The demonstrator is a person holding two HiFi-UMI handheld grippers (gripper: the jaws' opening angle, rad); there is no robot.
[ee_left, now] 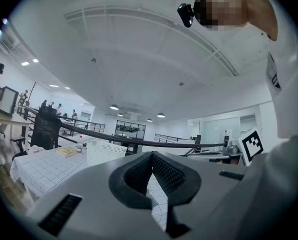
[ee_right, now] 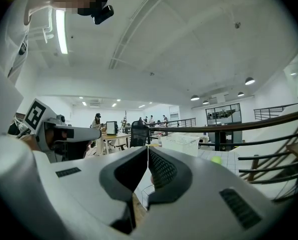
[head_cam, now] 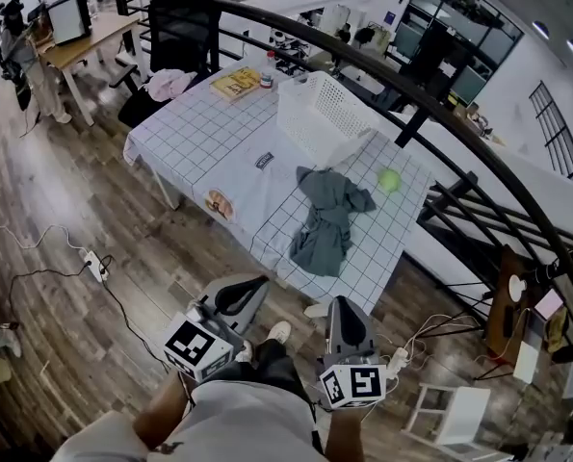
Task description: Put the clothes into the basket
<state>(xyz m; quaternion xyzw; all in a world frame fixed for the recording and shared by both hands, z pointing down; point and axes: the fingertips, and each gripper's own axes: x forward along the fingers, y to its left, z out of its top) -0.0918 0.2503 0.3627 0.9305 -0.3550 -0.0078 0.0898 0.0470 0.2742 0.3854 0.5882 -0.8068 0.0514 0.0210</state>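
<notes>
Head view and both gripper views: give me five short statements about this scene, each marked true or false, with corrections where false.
1. The grey garment lies on the table, outside the basket. True.
2. The green ball sits inside the basket. False: it lies on the table beside the grey garment.
3. The left claw is shut with nothing in it. True.
4. The right claw grips the grey garment. False: it is shut on nothing, short of the table.
5. A yellow book lies at the table's far end. True.
</notes>
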